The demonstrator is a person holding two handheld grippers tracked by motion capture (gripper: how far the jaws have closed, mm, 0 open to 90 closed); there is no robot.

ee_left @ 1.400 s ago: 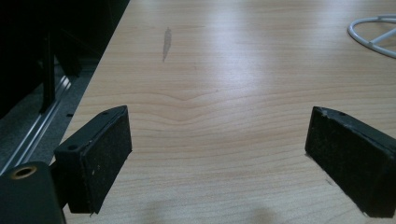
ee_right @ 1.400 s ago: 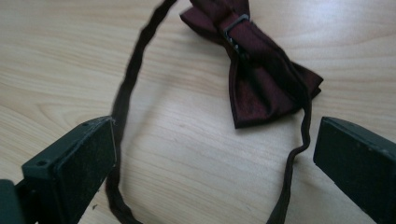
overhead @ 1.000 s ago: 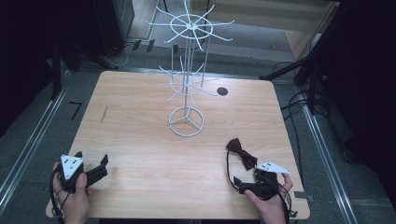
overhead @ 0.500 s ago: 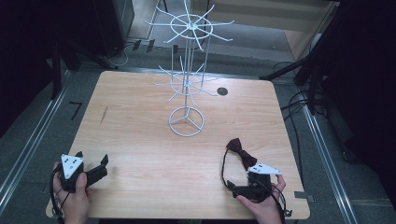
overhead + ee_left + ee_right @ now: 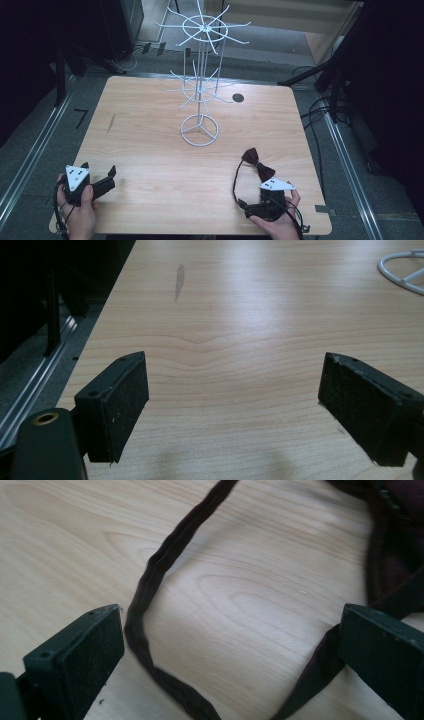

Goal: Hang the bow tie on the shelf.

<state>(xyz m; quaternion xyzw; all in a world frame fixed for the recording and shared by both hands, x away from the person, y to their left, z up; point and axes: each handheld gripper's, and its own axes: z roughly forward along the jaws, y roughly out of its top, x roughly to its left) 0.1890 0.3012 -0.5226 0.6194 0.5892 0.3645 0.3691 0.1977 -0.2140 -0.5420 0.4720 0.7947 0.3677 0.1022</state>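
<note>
Maroon bow tie strap loop between spread right tongs | left tongs spread, well apart

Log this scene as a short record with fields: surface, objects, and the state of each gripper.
surface: wooden table
rack: white wire display stand, upright, centre of table, hooks bare
bow tie: dark maroon bow tie with strap looped, lying flat near right front
left gripper: open, above bare wood, holding nothing
right gripper: open, jaws straddling the strap
</note>
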